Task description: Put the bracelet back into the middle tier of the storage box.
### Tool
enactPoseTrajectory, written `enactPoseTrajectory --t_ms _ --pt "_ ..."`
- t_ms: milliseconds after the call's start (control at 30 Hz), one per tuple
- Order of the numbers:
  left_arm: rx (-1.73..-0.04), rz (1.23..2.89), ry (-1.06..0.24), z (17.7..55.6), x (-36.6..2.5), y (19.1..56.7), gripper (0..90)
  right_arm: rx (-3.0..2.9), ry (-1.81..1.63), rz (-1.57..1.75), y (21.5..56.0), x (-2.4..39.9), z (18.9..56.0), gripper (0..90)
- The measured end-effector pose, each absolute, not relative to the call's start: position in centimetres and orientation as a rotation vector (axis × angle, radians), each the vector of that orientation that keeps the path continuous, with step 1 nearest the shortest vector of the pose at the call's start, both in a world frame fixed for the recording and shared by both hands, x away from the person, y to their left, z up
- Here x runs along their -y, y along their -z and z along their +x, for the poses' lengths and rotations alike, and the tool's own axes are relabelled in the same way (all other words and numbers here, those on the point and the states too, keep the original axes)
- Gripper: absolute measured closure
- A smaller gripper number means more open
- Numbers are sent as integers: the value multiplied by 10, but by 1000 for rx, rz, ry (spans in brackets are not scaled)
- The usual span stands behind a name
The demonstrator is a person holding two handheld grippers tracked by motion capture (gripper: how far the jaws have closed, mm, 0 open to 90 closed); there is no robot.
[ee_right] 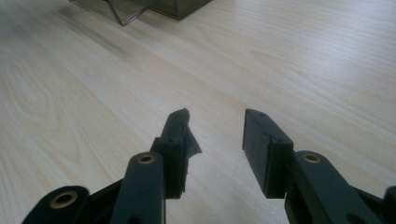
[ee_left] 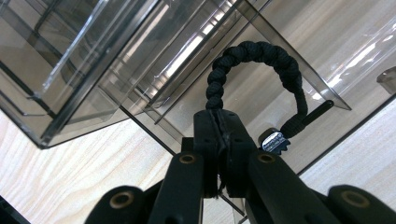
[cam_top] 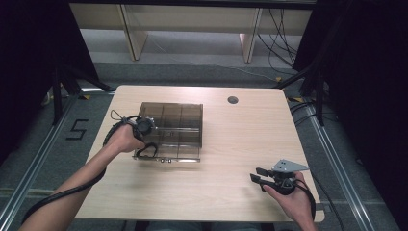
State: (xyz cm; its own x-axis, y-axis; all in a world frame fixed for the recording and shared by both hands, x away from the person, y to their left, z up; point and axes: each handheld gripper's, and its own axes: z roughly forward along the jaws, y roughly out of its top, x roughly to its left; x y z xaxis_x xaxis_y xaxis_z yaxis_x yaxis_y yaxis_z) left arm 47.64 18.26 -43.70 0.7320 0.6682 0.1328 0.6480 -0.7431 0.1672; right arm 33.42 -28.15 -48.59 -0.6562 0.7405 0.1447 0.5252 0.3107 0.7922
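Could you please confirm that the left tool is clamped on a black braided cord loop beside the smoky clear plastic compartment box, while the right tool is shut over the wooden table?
Not quite: the right tool is open, its jaws apart over the light wooden table, as the right gripper view shows. The left tool is indeed clamped on the black braided cord loop beside the smoky clear plastic compartment box.

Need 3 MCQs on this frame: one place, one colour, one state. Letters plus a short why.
1. Where is the box on the table?
A. left half
B. right edge
C. near right corner

2. What colour is the cord?
A. white
B. black
C. red

3. How is the right claw?
A. shut on the cord
B. shut on the box
C. open, nothing in it

Key: 1 A, the high view shows the box left of centre by the left claw. 2 B, the braided loop is black in the left gripper view. 3 C, its jaws stand apart over bare wood.
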Motion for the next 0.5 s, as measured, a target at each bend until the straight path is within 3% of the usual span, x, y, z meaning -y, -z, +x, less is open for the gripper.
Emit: enactPoseTrajectory --t_ms 500 --pt "-1070 2761 -302 469 -184 428 801 -2327 -1263 1166 486 281 334 617"
